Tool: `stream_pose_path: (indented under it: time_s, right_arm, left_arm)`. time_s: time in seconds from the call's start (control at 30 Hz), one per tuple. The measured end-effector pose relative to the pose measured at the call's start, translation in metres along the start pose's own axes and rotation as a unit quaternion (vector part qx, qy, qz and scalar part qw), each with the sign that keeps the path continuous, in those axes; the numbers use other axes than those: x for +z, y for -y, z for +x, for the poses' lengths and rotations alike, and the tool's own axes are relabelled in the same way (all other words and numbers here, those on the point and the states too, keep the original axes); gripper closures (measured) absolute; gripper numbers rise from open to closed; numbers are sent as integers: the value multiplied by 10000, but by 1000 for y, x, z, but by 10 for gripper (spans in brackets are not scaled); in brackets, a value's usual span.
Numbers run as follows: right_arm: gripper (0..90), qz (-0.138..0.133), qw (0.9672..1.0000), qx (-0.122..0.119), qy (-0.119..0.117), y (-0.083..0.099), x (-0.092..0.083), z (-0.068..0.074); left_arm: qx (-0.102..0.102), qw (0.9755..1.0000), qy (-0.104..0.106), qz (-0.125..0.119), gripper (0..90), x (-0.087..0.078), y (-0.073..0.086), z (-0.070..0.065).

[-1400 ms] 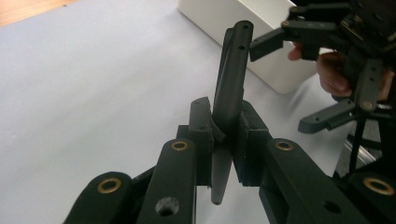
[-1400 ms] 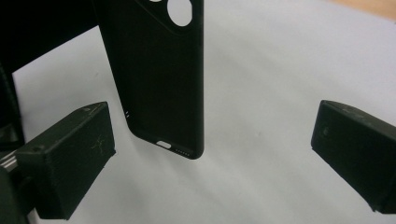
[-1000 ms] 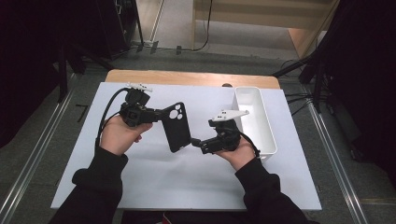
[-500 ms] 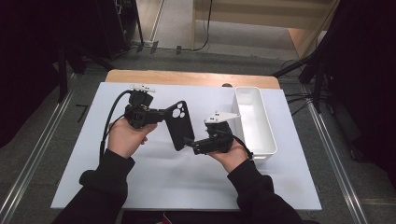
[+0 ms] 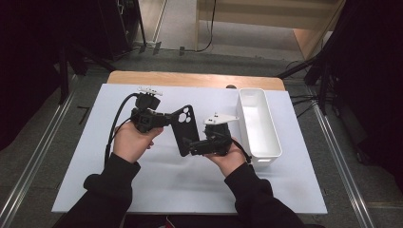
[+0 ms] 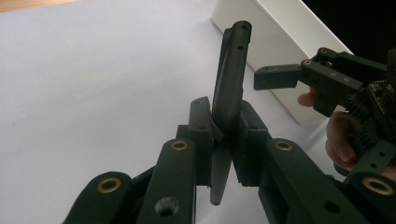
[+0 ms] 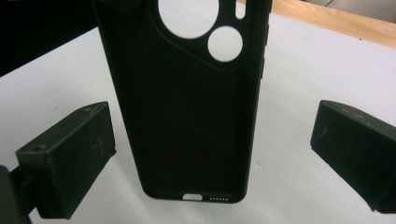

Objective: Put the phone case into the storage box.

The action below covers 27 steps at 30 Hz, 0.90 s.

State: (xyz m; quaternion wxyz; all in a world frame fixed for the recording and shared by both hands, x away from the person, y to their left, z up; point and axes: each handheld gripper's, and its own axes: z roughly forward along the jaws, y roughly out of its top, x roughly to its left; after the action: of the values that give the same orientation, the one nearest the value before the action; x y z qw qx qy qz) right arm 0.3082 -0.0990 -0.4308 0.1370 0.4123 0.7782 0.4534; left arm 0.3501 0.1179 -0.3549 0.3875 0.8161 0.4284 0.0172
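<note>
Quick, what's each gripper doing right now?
Left gripper: closed on the black phone case.
Right gripper: open, jaws either side of the case, not touching.

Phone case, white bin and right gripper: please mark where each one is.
phone case (image 7: 187, 121), right gripper view, middle of its back.
white bin (image 5: 273, 137), high view, its right wall.
right gripper (image 7: 212, 158), right gripper view, midway between its open jaws.

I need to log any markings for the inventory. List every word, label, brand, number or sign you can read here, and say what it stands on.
None: no readable text in any view.
Black phone case: plain back, camera cut-outs and port holes, no brand or lettering.
White bin: blank walls.
White table cover: no print.
Left tongs, shut on the case, and right tongs, open: no lettering visible.
</note>
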Motion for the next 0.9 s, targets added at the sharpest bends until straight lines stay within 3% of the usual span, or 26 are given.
stream_pose_path:
  time_s: [0.13,0.3,0.57,0.9]
  right_arm:
    - [0,-31,9998,-23,170,-3,1,4]
    - [0,-71,9999,45,140,-5,2,6]
    - [0,-93,9999,33,112,-10,4,9]
    - [0,-201,9997,-24,139,-14,7,11]
  left_arm:
    - [-56,10000,58,-8,791,2,0,-1]
    - [-30,10000,56,41,792,4,1,-3]
    - [-240,9993,297,19,791,7,3,-5]
    - [-104,9996,248,20,790,12,6,-17]
